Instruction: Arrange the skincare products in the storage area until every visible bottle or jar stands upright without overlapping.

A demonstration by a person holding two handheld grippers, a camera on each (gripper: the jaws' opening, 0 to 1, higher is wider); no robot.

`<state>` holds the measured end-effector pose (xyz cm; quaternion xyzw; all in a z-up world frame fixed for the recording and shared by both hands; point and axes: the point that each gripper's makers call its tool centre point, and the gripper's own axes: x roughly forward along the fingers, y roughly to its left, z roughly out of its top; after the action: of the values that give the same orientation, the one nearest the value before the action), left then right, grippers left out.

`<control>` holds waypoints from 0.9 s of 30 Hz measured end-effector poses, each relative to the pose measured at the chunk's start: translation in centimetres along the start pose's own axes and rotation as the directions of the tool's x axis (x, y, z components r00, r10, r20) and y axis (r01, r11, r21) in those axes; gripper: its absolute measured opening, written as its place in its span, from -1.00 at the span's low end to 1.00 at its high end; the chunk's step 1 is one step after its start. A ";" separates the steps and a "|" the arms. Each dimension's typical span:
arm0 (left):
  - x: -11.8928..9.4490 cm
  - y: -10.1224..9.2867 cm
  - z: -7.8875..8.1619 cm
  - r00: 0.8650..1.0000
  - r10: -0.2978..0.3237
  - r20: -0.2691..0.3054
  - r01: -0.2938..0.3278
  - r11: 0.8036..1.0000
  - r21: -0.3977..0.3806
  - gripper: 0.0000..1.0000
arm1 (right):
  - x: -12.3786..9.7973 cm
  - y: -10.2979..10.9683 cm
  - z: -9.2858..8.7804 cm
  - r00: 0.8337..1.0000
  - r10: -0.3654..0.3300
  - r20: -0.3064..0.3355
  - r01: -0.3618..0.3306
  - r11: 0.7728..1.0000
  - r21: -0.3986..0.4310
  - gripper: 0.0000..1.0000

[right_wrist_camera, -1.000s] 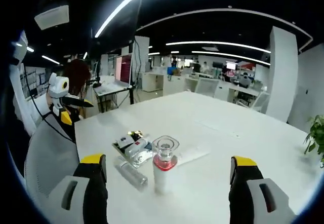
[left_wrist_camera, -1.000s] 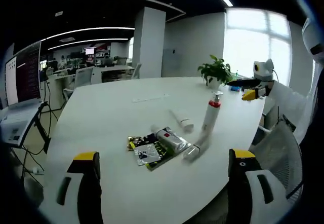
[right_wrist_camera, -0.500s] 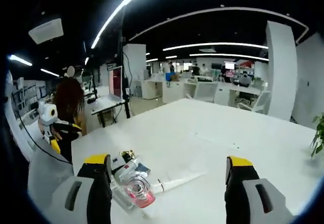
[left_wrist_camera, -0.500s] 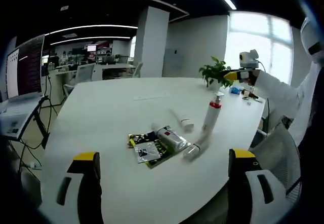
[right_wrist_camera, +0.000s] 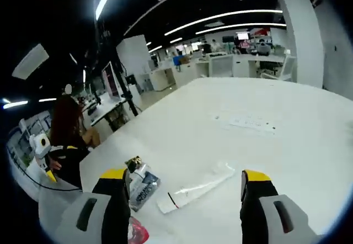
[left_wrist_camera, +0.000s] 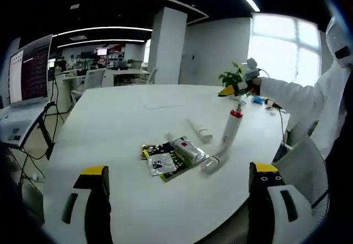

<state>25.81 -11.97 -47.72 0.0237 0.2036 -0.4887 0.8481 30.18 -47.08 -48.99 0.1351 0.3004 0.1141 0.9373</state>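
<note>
On the white table (left_wrist_camera: pixel 121 122), sachets (left_wrist_camera: pixel 161 164) flank the upright bottle (left_wrist_camera: pixel 232 125); both claws gape wide.

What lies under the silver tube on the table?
The silver tube rests partly on flat sachets, dark and green-edged. Whether more packets lie beneath them is hidden.

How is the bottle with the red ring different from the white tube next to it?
The bottle stands upright; the white tube lies flat on the table. The bottle has a red ring under a clear cap; the tube is plain white. In the left gripper view the right gripper hovers just above the bottle, not the tube. Both are slim and white.
</note>
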 end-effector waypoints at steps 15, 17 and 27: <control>-0.5 0.6 -0.4 1.000 0.008 0.025 -0.008 0.999 -0.031 0.98 | 5.7 -2.2 -5.4 0.962 -0.012 -0.274 0.031 0.997 0.066 0.40; -0.3 0.7 -0.2 1.000 0.012 0.029 -0.011 0.999 -0.037 0.98 | 6.2 -2.3 -5.9 0.957 -0.019 -0.291 0.040 0.997 0.066 0.40; -0.4 0.7 -0.4 0.999 0.012 0.033 -0.011 0.999 -0.049 0.98 | 8.2 -1.9 -7.5 0.920 -0.028 -0.391 0.043 0.999 0.030 0.38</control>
<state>26.15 -11.19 -48.07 -0.0039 0.2014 -0.4790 0.8544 32.48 -45.07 -59.89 0.1220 0.4857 0.1159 0.8578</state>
